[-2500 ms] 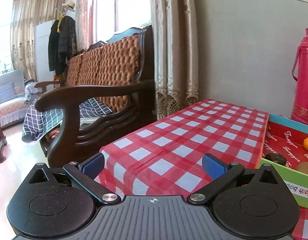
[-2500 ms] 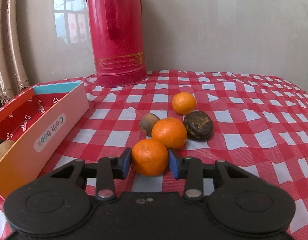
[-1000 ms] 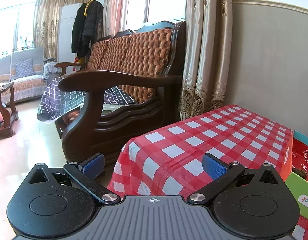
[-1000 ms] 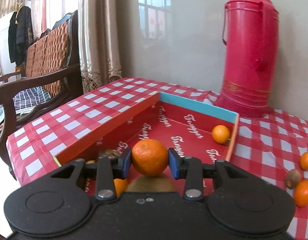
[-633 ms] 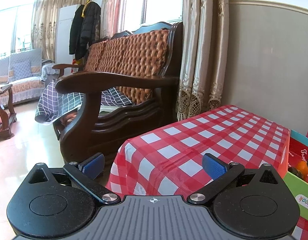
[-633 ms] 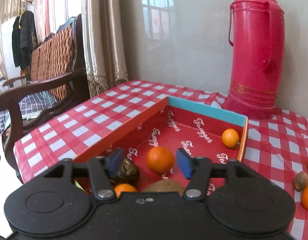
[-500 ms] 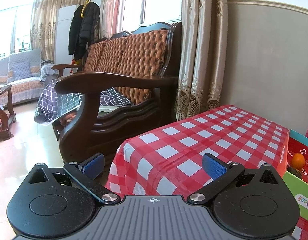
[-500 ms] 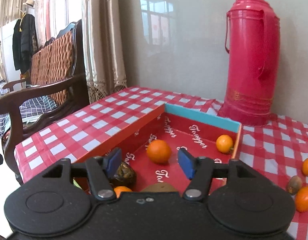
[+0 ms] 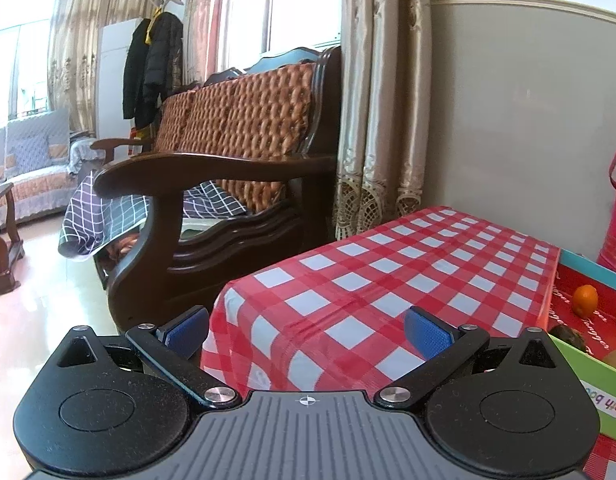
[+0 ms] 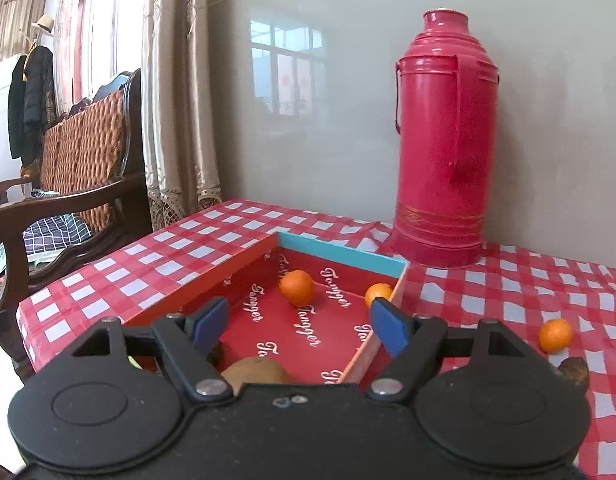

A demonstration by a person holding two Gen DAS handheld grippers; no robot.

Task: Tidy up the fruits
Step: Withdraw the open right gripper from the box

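Observation:
A shallow red box (image 10: 339, 253) lies on the checked tablecloth. Inside it rest two oranges, one mid-box (image 10: 296, 287) and one by the right wall (image 10: 378, 291), plus a brown kiwi (image 10: 255, 370) near my camera. My right gripper (image 10: 300, 325) hovers above the box, its jaws opening, with nothing between them. Another orange (image 10: 555, 334) and a brown fruit (image 10: 574, 369) lie on the cloth to the right. My left gripper (image 9: 307, 330) stands open and empty at the table's left corner; the box (image 9: 587, 368) with an orange (image 9: 585, 300) shows at its right.
A tall red thermos (image 10: 445, 160) stands behind the box against the wall. A dark wooden sofa (image 9: 212, 208) with a woven back sits left of the table, beside curtains (image 9: 383, 120). The table edge (image 9: 228, 320) drops off close to my left gripper.
My right gripper let go of the orange, which dropped and rolled toward the box's far end. The jaws spread wider and the gripper drew up and back. The left gripper stayed put.

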